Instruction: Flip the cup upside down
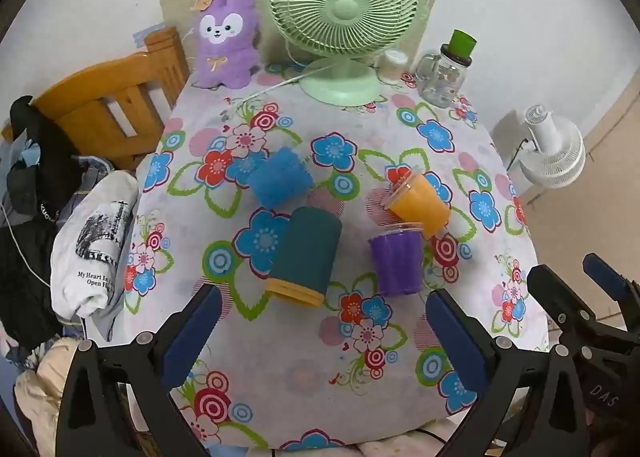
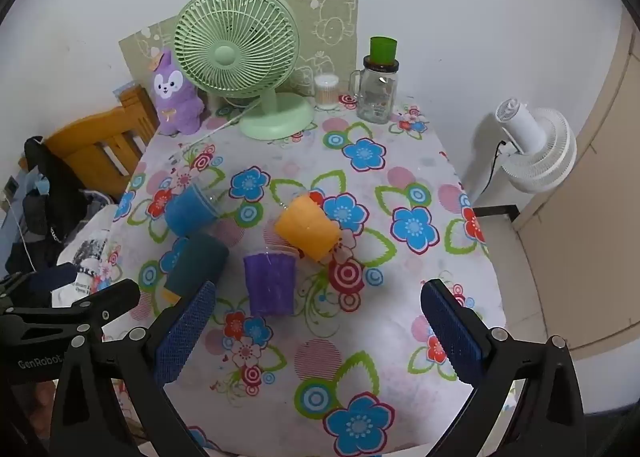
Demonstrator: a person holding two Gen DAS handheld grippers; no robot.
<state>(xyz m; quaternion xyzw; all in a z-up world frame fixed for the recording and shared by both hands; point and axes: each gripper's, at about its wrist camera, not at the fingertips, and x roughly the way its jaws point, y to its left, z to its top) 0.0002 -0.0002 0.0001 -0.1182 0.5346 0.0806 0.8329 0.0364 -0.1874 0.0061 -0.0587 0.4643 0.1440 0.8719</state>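
Several cups sit mid-table on the flowered cloth. A purple cup (image 1: 396, 259) (image 2: 270, 283) stands upright, mouth up. An orange cup (image 1: 420, 203) (image 2: 309, 227) lies tilted on its side behind it. A blue cup (image 1: 280, 177) (image 2: 191, 209) lies on its side at the left. A dark teal cup with an orange rim (image 1: 306, 257) (image 2: 196, 263) lies on its side nearest me. My left gripper (image 1: 324, 321) is open and empty, just short of the teal cup. My right gripper (image 2: 316, 317) is open and empty, in front of the purple cup.
A green desk fan (image 1: 342, 17) (image 2: 240, 61), a purple plush toy (image 1: 226, 41), a glass jar with a green cup on top (image 1: 444, 71) and a small white container (image 2: 326, 91) stand at the table's back. A wooden chair (image 1: 108, 105) with clothes is left; a white floor fan (image 2: 532, 145) is right.
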